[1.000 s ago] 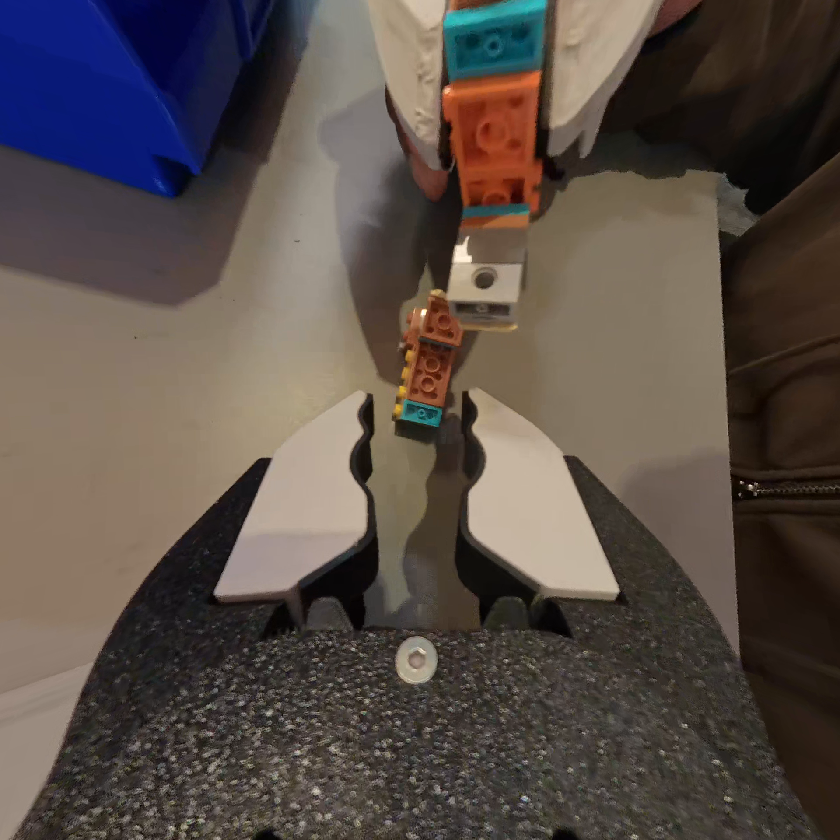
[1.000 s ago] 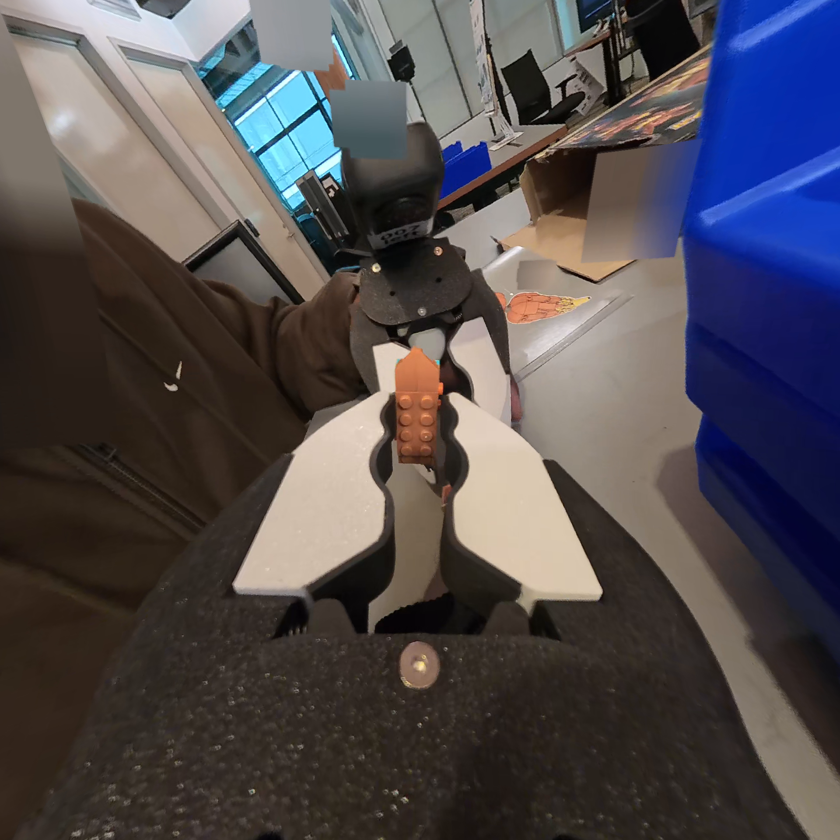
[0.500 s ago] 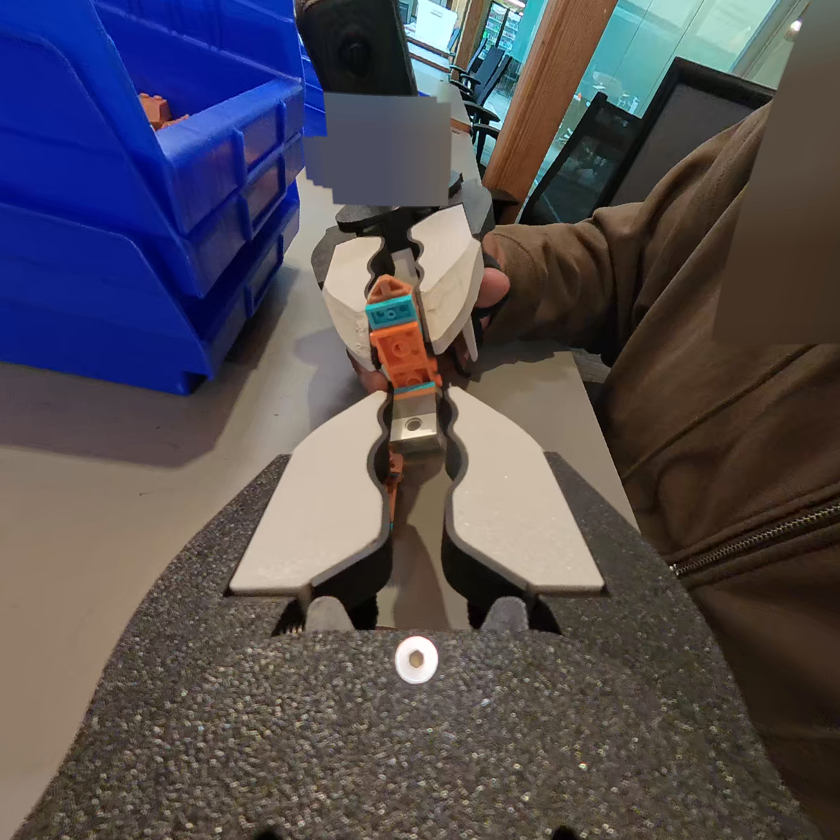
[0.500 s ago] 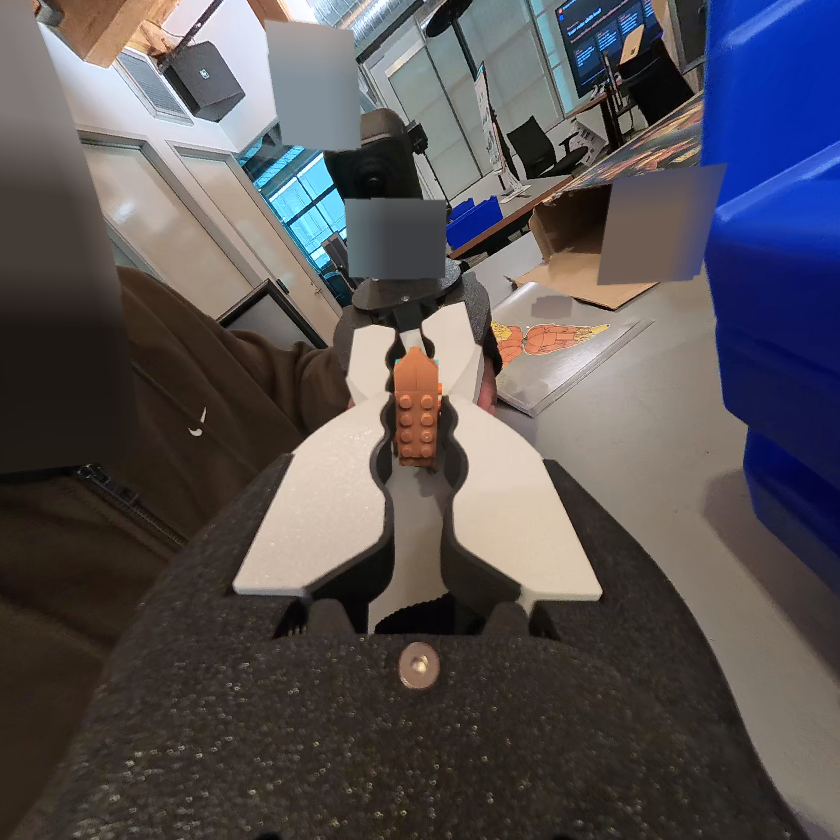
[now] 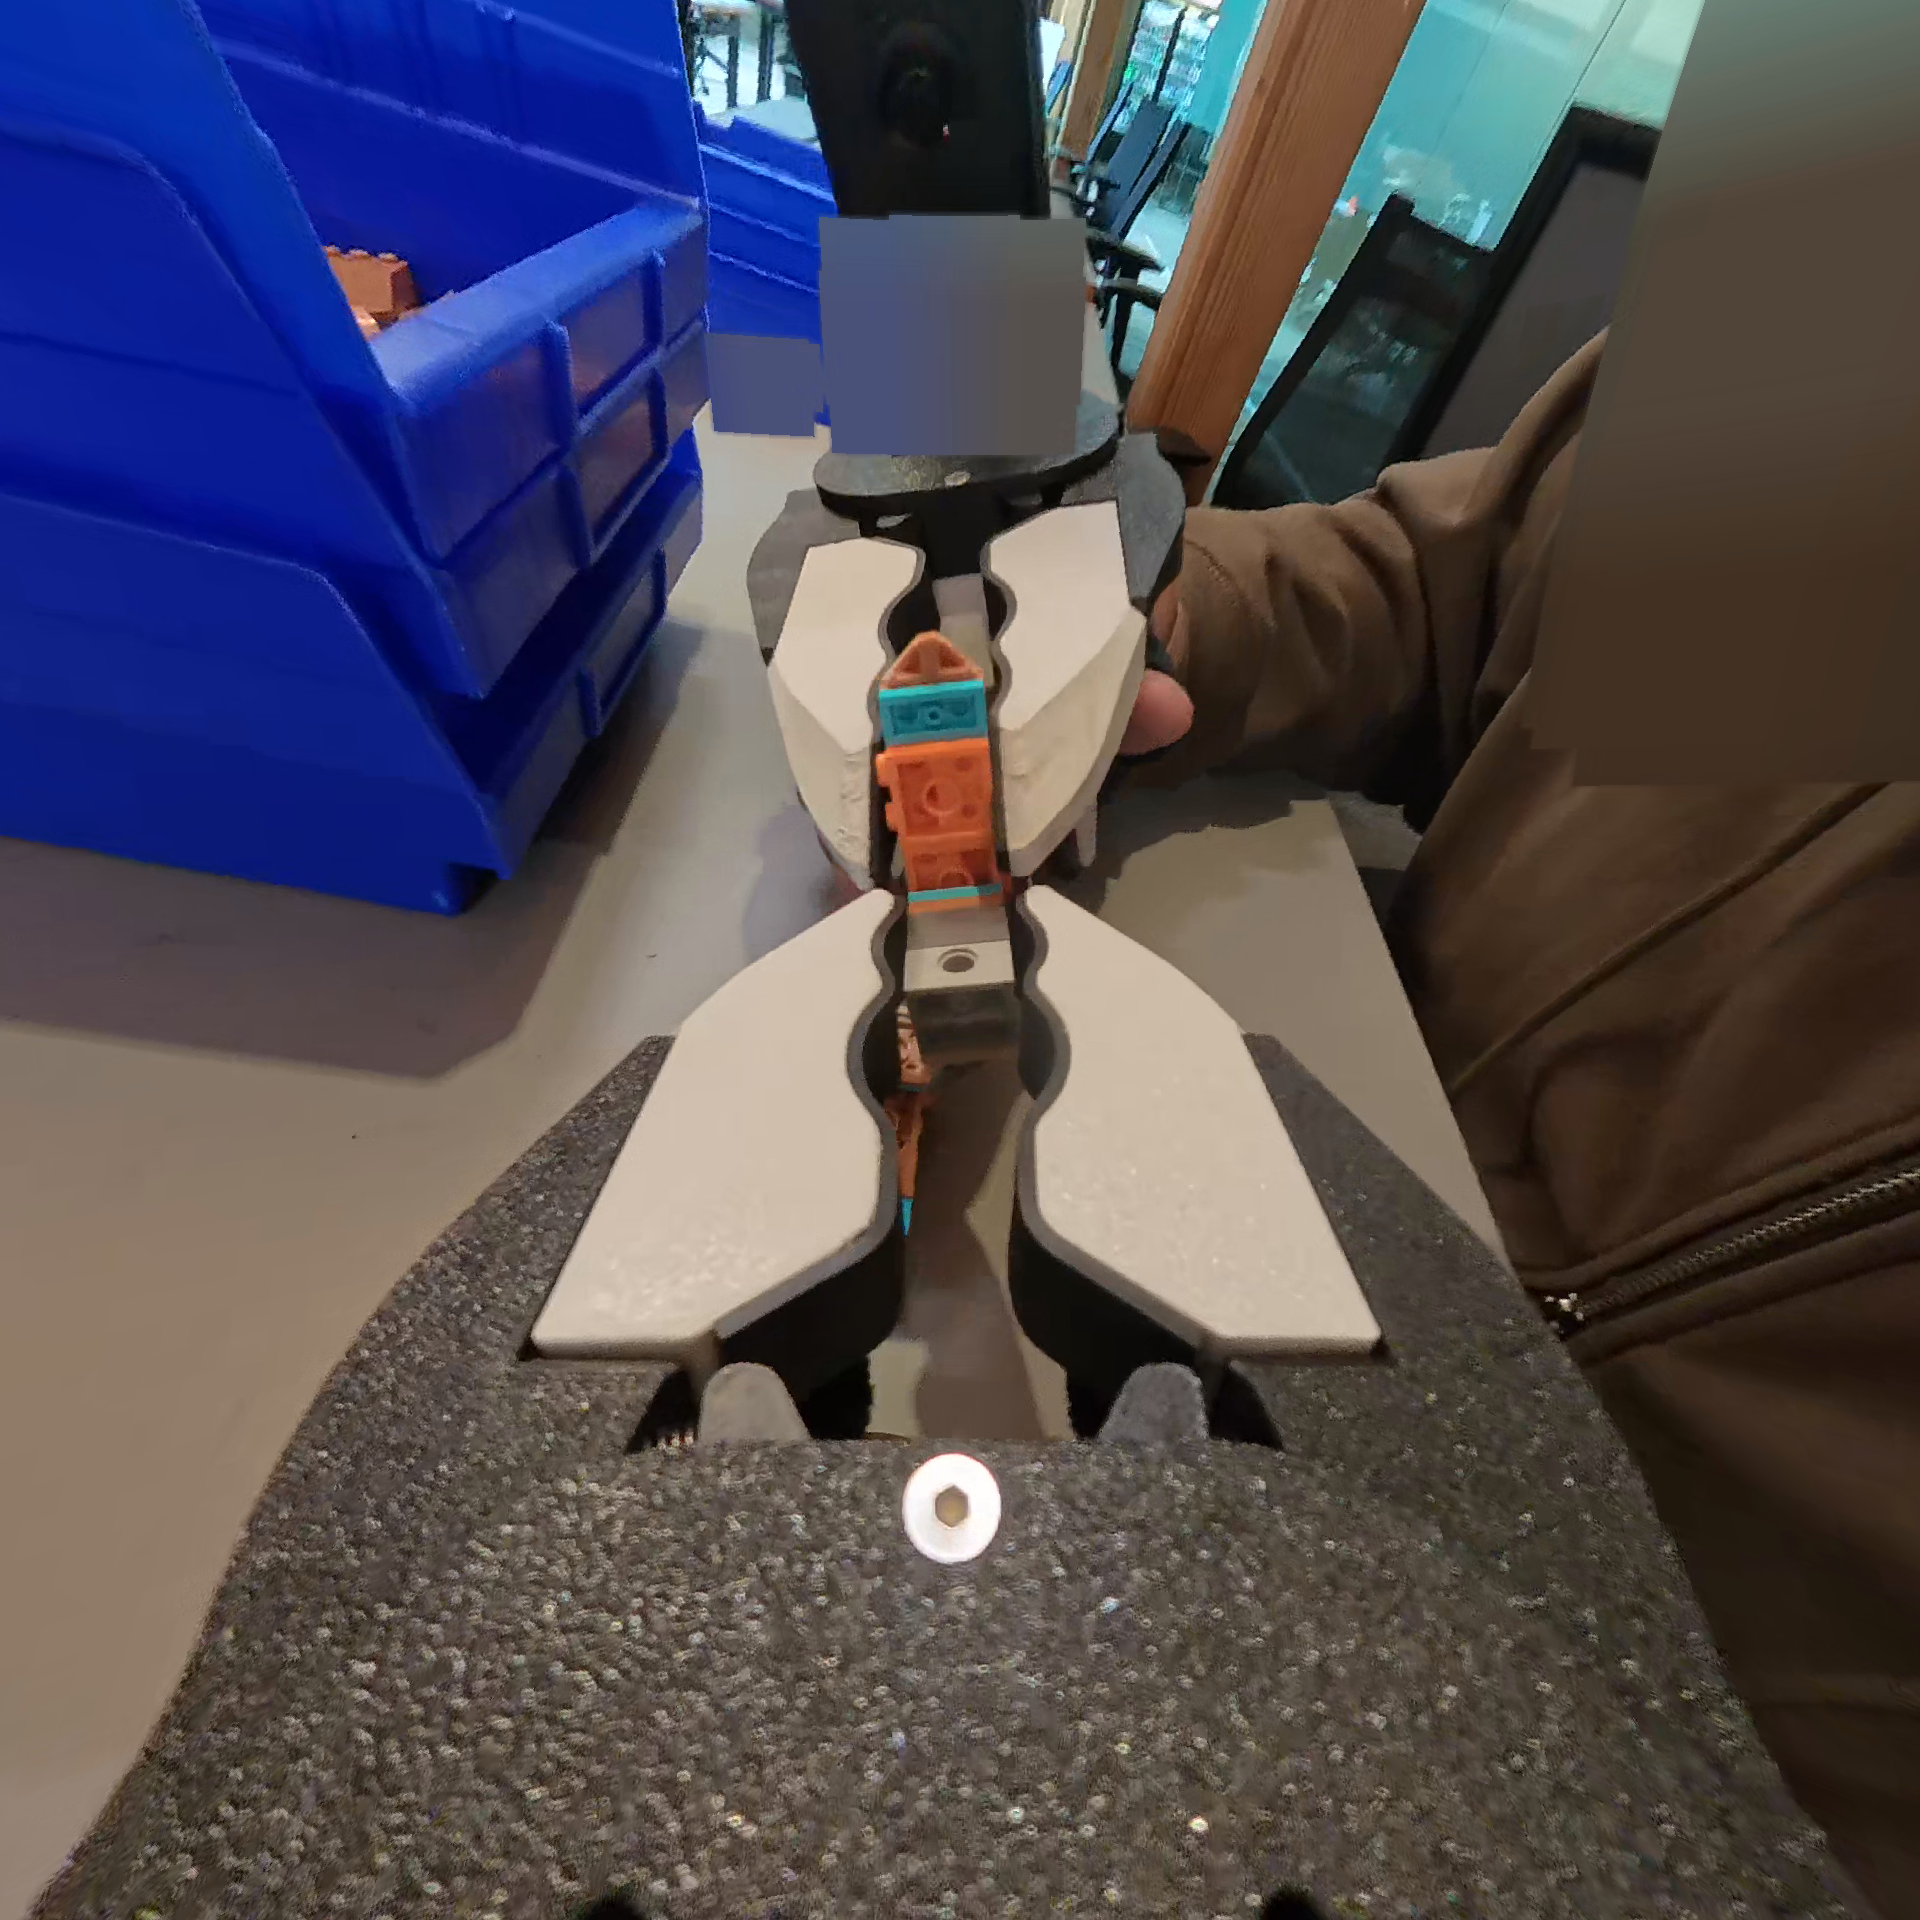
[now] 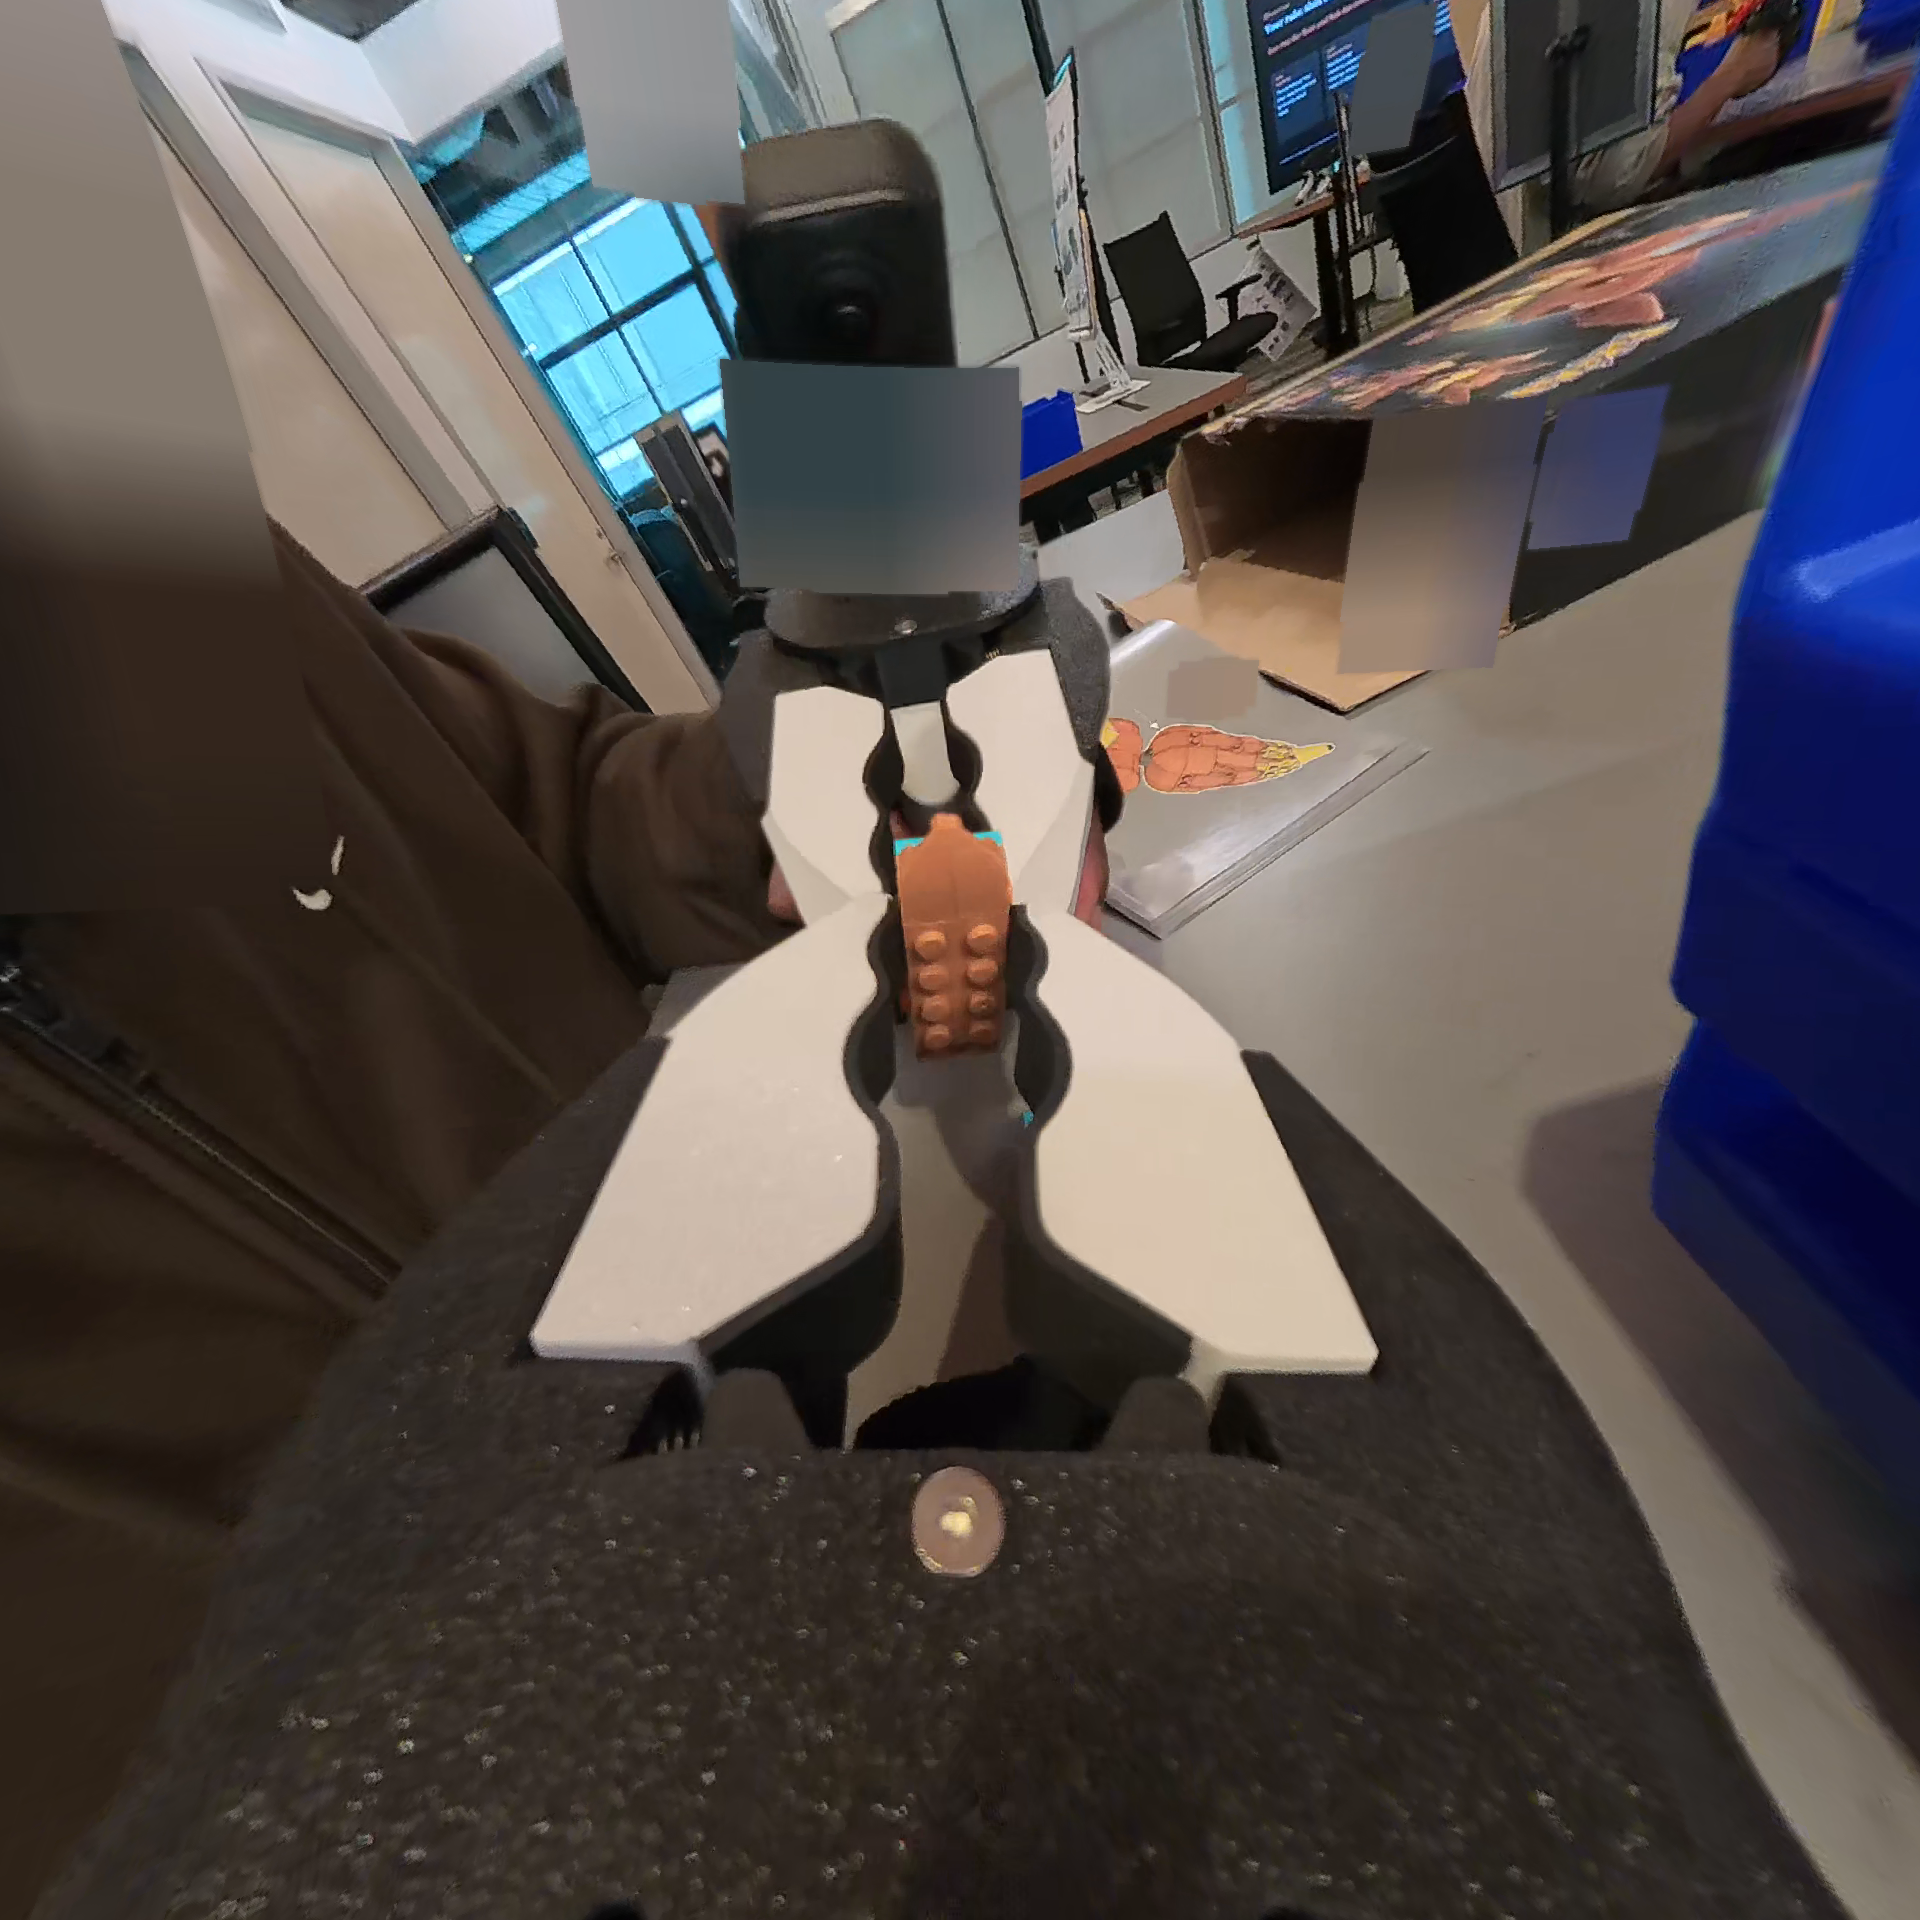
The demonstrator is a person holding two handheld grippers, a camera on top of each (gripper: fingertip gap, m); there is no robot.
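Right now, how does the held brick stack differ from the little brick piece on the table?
The brick stack is gripped aloft by the right gripper; the little brick piece lies on the table. The stack has a grey end; the piece is half hidden. Both show orange and teal.

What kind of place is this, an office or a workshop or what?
Probably an open office or lab used as a build space: stacked blue storage bins on a grey table, office chairs at desks behind, a wall screen, and glass partitions.
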